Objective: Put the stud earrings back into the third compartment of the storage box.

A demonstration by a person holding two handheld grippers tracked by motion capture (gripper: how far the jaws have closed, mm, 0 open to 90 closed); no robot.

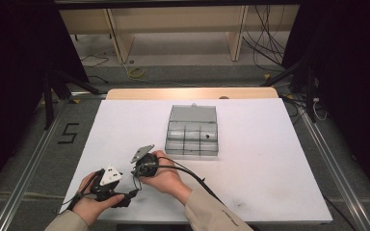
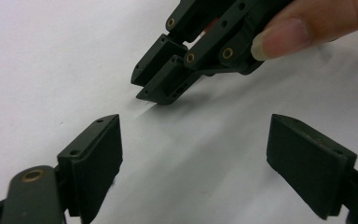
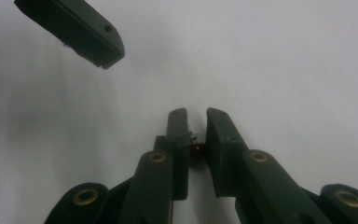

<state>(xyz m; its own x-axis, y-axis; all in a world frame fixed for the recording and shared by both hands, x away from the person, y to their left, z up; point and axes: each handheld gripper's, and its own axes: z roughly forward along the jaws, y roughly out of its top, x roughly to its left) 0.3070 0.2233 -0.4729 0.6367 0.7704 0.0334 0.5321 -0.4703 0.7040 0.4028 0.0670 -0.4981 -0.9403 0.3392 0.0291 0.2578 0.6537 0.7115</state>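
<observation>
A small dark-red piece, too tiny to name more closely, sits pinched between the jaws of the right tool, well down in the slot rather than at the tips. The jaws are clamped on it with only a narrow gap left, and a thin wisp or wire end pokes up just above it. The right tool points down at the white desk, tips close to the surface, which suggests the piece is being taken up from the sheet there. A finger presses on the side of the tool body, probably to steady such a fine grip.

Just beside the right tool, on its left, the left tool waits with its jaws wide apart and nothing between them, aimed at the right tool's tips. Held so, it looks ready to help or to take the piece over. In the high view the two tools sit close together at the near edge of the desk.

Well ahead of both tools lies a clear plastic compartment box, lid open and laid back, likely the place for the piece. A small dark item rests in one compartment.
</observation>
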